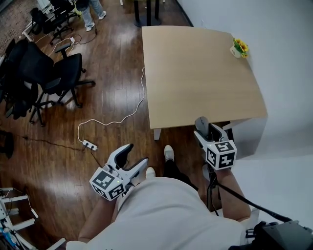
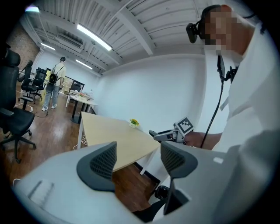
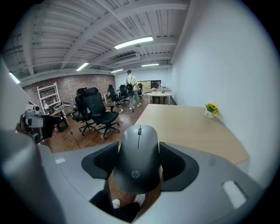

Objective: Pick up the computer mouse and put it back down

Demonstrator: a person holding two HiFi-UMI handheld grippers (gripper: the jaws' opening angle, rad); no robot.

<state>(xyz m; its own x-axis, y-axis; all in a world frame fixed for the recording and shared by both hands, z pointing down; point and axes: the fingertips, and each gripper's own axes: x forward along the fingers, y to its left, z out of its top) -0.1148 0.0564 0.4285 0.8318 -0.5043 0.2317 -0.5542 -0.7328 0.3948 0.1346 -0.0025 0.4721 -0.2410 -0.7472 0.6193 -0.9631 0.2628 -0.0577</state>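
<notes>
A dark grey computer mouse [image 3: 139, 157] with a scroll wheel and a small logo sits between the jaws of my right gripper [image 3: 139, 162], which is shut on it. In the head view that right gripper [image 1: 208, 131] holds the mouse [image 1: 201, 124] in the air just off the near edge of the light wooden table [image 1: 195, 73]. My left gripper [image 1: 131, 157] hangs lower at the left over the wooden floor, open and empty. In the left gripper view its jaws [image 2: 138, 159] stand apart, with the right gripper [image 2: 168, 134] seen beyond.
A small pot of yellow flowers [image 1: 239, 48] stands at the table's far right corner. Black office chairs [image 1: 46, 73] crowd the left. A white cable and power strip [image 1: 89, 144] lie on the floor. A person [image 1: 90, 10] stands far back. A white wall runs along the right.
</notes>
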